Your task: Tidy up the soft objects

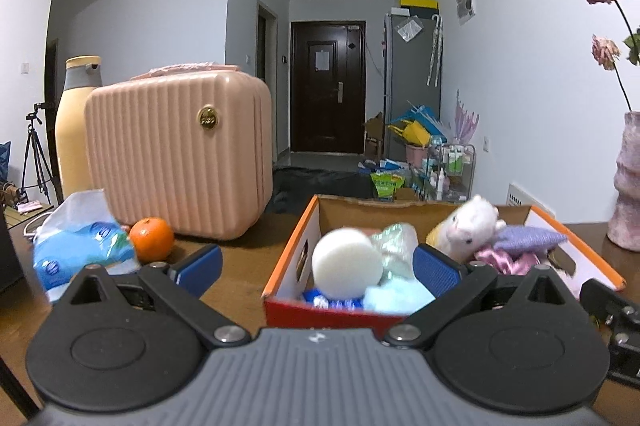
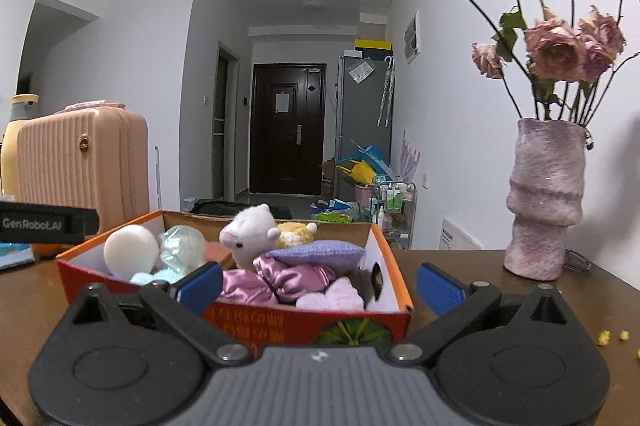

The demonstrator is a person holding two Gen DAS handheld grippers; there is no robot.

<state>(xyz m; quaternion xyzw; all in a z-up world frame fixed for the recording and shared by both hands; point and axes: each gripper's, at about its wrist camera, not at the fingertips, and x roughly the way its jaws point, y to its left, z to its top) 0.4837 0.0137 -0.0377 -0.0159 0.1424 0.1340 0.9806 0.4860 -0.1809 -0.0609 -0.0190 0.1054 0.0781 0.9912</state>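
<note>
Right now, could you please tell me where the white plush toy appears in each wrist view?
Left wrist view: the white plush toy sits right of centre, at the far right of the cardboard box.
Right wrist view: it sits left of centre, mid-box.
Shared landmark: the white foam disc at the box's left end.

Sponge (image 1: pixel 346 263), plush (image 1: pixel 472 231) & pillow (image 1: pixel 528 240) in box (image 1: pixel 292 258); suitcase (image 1: pixel 180 154) left-behind, vase (image 2: pixel 546 198) right.
</note>
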